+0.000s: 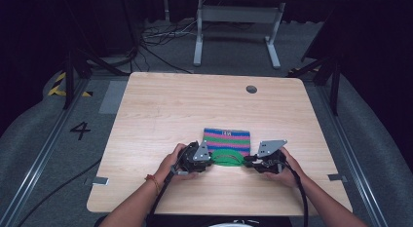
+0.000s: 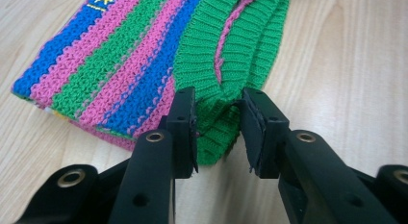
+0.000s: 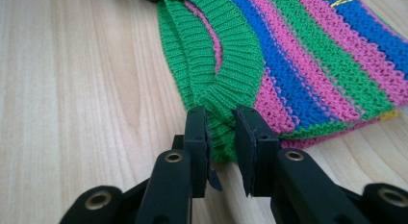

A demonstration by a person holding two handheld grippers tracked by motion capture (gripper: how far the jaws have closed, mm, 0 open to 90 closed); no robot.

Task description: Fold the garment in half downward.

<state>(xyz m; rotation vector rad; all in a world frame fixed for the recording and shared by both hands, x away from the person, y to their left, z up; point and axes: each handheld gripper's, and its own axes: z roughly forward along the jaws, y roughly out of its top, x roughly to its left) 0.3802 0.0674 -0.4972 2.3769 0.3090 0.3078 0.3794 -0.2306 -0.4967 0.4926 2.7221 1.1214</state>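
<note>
bare table (image 1: 160,105) all round, knitted hat (image 1: 226,137) between both grippers

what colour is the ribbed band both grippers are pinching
Green ribbed band, clearest in the left gripper view.

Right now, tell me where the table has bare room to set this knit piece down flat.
The wooden table is bare across its far half, from the knit piece back to the round hole, and along both side edges. The near middle is crowded: the left gripper and right gripper each clamp the green ribbed band there.
</note>
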